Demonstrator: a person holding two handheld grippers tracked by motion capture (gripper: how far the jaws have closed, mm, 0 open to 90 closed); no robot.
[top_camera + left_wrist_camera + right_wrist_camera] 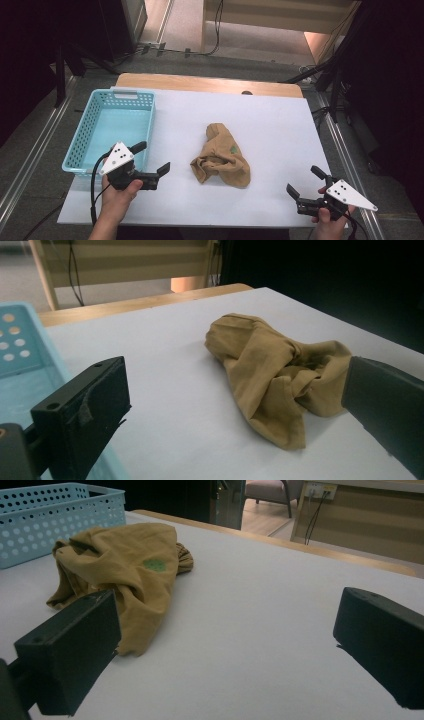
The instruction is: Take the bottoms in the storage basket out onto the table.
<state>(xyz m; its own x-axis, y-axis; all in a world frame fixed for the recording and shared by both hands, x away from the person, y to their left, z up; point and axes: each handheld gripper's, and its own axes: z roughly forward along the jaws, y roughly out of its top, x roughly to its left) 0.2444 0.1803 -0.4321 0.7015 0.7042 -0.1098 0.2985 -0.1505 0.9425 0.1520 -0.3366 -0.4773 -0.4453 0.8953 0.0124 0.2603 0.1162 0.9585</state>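
— Looking at the left gripper (151, 161), what do you see?

— Its jaws stand wide apart and hold nothing. It hovers over the white table (280, 130), and the cloth (221, 156) lies just ahead of it, near the tip of one jaw but not touching.

— And the basket (111, 127)?

— It is right beside that gripper, on its outer side. In the left gripper view its blue wall (20, 340) is next to one jaw.

— How is the cloth?

— It is a tan, crumpled heap, flat on the table, between the two grippers. It has a small green mark on it (154, 565).

— What about the right gripper (306, 182)?

— Its jaws are spread too, with nothing between them. The cloth (125, 575) is ahead of it and to one side, well apart from it. The basket (60, 517) stands beyond the cloth.

— Does anything touch the cloth?

— No, neither gripper does.
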